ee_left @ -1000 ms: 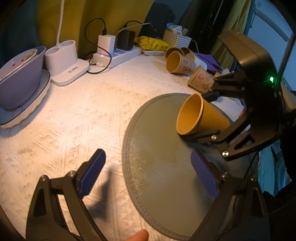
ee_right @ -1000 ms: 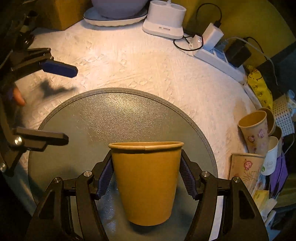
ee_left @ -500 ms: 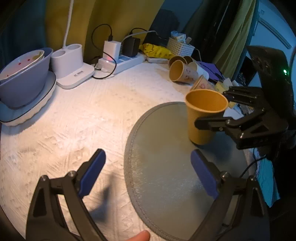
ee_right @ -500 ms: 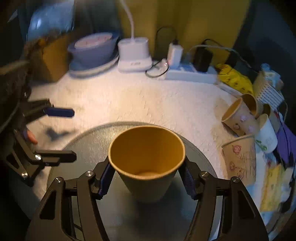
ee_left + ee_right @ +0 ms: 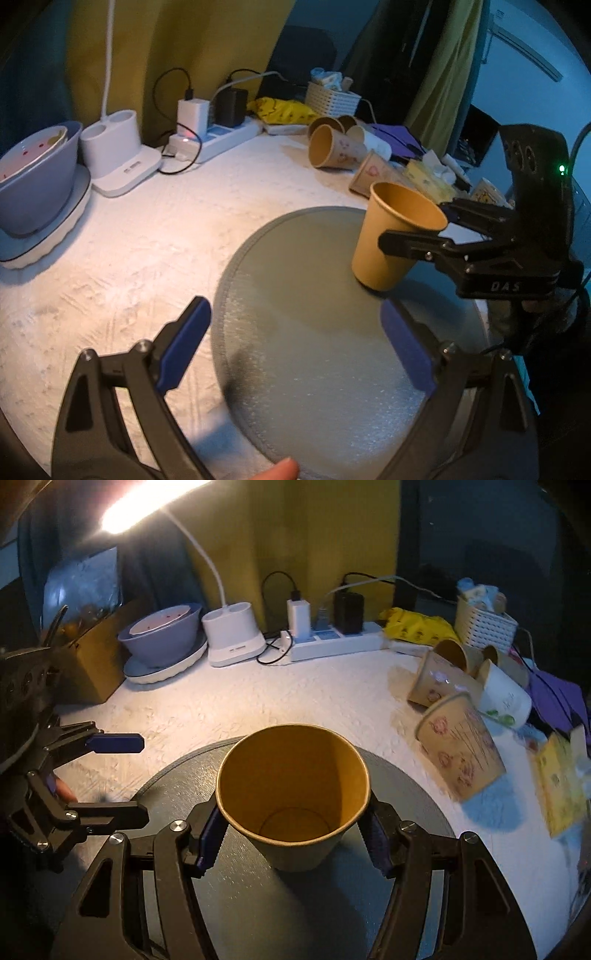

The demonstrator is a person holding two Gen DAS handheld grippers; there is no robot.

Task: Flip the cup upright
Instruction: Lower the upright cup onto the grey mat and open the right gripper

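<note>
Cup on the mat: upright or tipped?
Upright. The cup stands mouth up, base on the mat, between the right claw's pads; it looks empty.

Plain tan paper cup [image 5: 291, 797] — mouth up, slightly tilted, base on round grey mat [image 5: 258, 904]

I count one plain brown cup [image 5: 291, 797] between my right tongs [image 5: 291, 834], on the one round grey mat [image 5: 314, 369] that lies under my left tongs [image 5: 295, 350]. To the right of my right tongs lie four printed cups [image 5: 461, 746] in a heap. Far ahead of the tongs I count one bowl [image 5: 162, 635], one plate [image 5: 166, 668], one power strip [image 5: 332, 642], two chargers [image 5: 299, 616], one white basket [image 5: 484, 627].
</note>
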